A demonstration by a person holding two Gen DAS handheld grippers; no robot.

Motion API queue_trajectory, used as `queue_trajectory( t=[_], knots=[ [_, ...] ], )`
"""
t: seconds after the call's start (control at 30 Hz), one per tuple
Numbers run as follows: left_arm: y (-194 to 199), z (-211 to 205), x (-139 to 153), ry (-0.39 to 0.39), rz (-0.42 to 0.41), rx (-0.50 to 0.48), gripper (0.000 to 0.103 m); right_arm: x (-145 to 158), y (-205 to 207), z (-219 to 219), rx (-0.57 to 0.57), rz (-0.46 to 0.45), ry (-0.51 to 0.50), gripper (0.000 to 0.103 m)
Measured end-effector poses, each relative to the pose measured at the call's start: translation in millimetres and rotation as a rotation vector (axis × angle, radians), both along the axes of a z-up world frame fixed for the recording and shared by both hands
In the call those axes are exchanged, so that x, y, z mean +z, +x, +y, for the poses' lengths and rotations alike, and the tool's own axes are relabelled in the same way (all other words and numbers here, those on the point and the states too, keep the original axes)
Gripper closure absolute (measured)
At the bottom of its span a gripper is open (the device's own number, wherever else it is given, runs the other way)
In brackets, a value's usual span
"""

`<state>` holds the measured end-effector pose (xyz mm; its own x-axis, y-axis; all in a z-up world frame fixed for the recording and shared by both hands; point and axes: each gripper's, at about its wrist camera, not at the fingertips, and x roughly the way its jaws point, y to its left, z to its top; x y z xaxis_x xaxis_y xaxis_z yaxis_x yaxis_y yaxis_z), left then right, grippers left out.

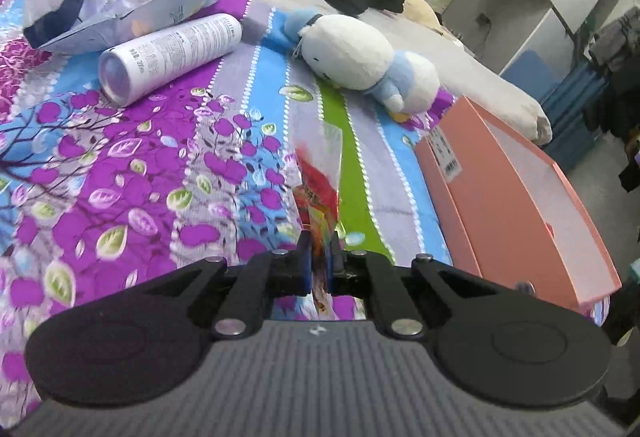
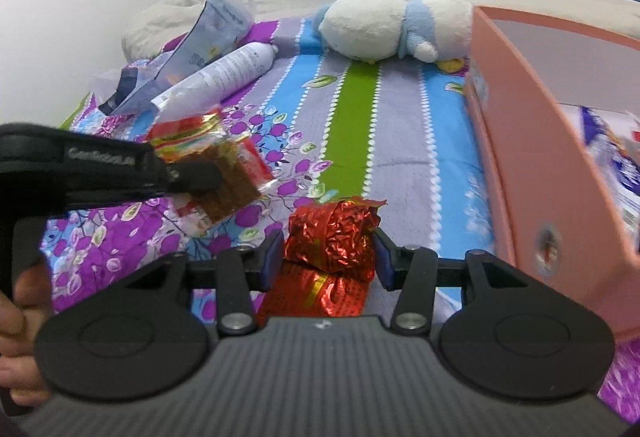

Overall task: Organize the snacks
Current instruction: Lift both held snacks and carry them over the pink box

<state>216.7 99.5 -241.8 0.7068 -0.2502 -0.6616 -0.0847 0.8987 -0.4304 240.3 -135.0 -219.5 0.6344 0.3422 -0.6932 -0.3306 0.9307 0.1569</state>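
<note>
The right gripper (image 2: 326,257) has its jaws apart around the crinkled red foil snack packet (image 2: 332,237) on the floral bedspread (image 2: 400,141), its long axis along the fingers. The open pink cardboard box (image 2: 532,141) at the bedspread's right edge lies just right of it. The left gripper (image 1: 319,257), farther from the box, is clamped on a flat clear-and-red snack sachet (image 1: 320,181).

Open bedspread (image 2: 408,141) runs ahead between the spray can (image 2: 224,73) and pink box (image 2: 532,141), plush toy (image 2: 396,25) blocking its far end

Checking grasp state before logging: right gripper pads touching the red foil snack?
Apart. Right wrist view: red foil snack sits between the right gripper's open jaws, with bedsheet showing in the gap beside each blue pad.
</note>
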Motion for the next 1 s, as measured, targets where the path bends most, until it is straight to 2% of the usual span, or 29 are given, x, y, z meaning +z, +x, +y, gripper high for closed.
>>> queue_trajectory(
  t=[0.27, 0.73, 1.0],
  knots=[
    [-37, -20, 23, 0.085, 0.015, -0.025, 0.096, 24, -26, -15, -0.015, -0.017, 0.027, 0.054],
    [-51, -43, 94, 0.112, -0.067, -0.114, 0.095, 95, -49, -36, -0.072, -0.152, 0.059, 0.054],
    [-58, -67, 133, 0.103, -0.127, -0.179, 0.095, 119, -63, -50, -0.123, -0.189, 0.050, 0.053]
  ],
)
